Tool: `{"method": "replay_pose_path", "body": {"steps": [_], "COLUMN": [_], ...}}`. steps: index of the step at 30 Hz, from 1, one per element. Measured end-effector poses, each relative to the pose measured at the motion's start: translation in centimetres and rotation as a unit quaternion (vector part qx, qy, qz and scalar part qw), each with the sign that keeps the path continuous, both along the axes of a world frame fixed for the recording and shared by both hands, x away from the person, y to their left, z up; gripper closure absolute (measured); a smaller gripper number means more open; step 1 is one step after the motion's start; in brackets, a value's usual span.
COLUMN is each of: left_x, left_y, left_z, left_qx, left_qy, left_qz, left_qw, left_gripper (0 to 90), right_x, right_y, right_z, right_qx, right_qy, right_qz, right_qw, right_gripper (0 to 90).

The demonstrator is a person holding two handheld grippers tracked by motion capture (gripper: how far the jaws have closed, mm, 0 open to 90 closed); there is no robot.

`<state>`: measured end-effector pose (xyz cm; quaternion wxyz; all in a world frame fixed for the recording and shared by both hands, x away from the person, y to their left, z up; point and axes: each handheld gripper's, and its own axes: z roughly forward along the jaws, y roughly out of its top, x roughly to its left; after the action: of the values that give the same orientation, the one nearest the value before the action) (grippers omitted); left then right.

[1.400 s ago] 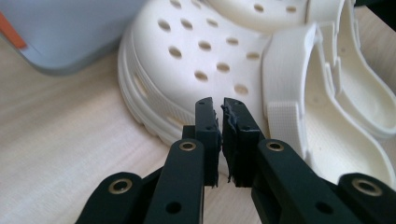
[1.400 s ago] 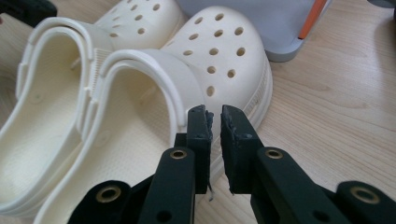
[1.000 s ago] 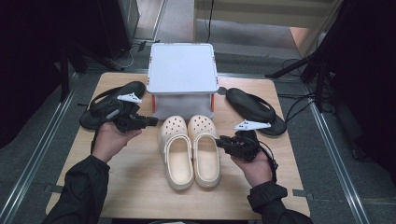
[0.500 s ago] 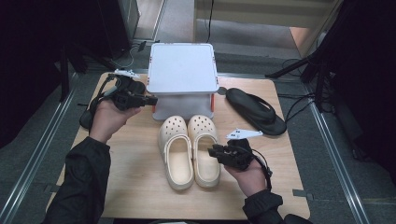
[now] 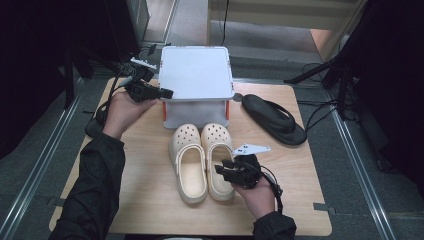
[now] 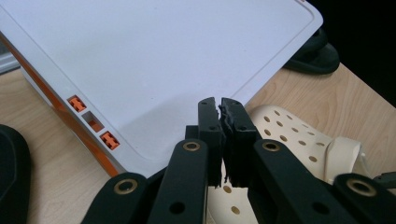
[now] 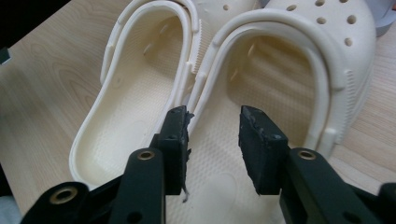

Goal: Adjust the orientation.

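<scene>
A pair of cream clogs stands at the table's middle, the left clog [image 5: 190,160] [image 7: 130,107] touching the right clog [image 5: 218,142] [image 7: 289,70]. Behind them is a storage box with a white lid [image 5: 196,72] [image 6: 163,60] and orange latches. My left gripper [image 5: 167,93] [image 6: 219,105] is shut and empty, its tips over the lid's left edge. My right gripper [image 5: 220,172] [image 7: 212,121] hovers over the right clog's heel opening. Its jaws have just been opening and stand open, with only the footbed below them.
One black flip-flop [image 5: 275,117] [image 6: 313,51] lies right of the box. A second black flip-flop [image 5: 95,125] [image 6: 9,177] lies at the table's left edge, mostly behind my left hand. Bare wooden table [image 5: 150,200] surrounds the clogs. Dark stands and cables flank the table.
My left gripper rose from beside the left flip-flop and moved right to the box lid's edge. My right gripper slid nearer and left over the right clog, and its jaws widened.
</scene>
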<state>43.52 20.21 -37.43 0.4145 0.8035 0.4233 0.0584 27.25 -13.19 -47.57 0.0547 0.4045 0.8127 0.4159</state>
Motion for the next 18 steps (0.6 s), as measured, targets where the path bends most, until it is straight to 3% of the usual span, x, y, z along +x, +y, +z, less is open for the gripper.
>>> {"method": "replay_pose_path", "body": {"steps": [9, 15, 18], "left_x": [0.7, 0.6, 0.5], "left_y": [0.3, 0.4, 0.3], "left_z": [-0.4, -0.4, -0.4], "left_qx": [-0.001, 0.006, 0.008], "left_qy": [0.002, -0.006, -0.009], "left_qz": [0.006, 0.005, 0.005], "left_qw": [1.0, 1.0, 0.9999], "left_gripper": [86.8, 85.1, 86.4], "right_x": [0.5, 1.2, 1.4], "right_y": [1.7, 2.8, 3.3], "right_z": [-0.9, -1.6, -1.6], "right_qx": [-0.015, -0.022, -0.013], "right_qy": [0.005, 0.014, 0.014], "right_qz": [0.0, -0.017, -0.022], "right_qw": [0.9999, 0.9995, 0.9996], "right_gripper": [60.1, 49.5, 45.2]}}
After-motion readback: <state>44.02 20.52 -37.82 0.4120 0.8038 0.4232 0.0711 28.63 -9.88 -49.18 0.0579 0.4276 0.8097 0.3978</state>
